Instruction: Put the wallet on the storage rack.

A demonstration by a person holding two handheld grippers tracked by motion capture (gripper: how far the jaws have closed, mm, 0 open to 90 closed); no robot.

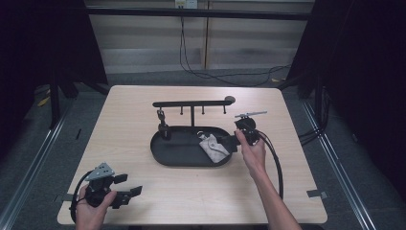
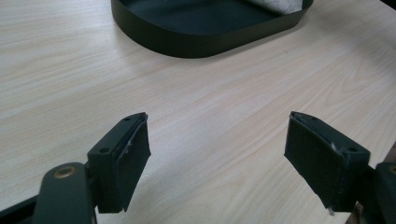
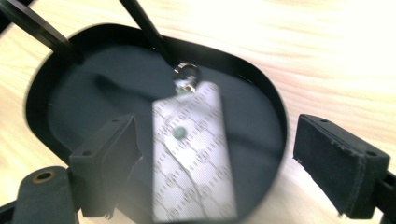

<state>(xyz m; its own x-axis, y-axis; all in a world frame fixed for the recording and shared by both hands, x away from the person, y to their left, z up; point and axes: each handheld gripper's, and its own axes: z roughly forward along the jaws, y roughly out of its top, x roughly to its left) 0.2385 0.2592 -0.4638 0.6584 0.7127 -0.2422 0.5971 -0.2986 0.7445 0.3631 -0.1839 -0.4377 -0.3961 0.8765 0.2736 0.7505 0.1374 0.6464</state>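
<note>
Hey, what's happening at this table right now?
A person holds tongs in each hand. The right tongs reach, open, into the black oval tray, straddling a small patterned grey pouch lying in it, not yet gripped. The left tongs wait open above the light wooden table, near its front-left corner.

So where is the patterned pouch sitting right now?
In the high view the patterned pouch lies in the right half of the black oval tray, just left of the right hand-held gripper. In the right gripper view it sits between that gripper's open jaws.
</note>
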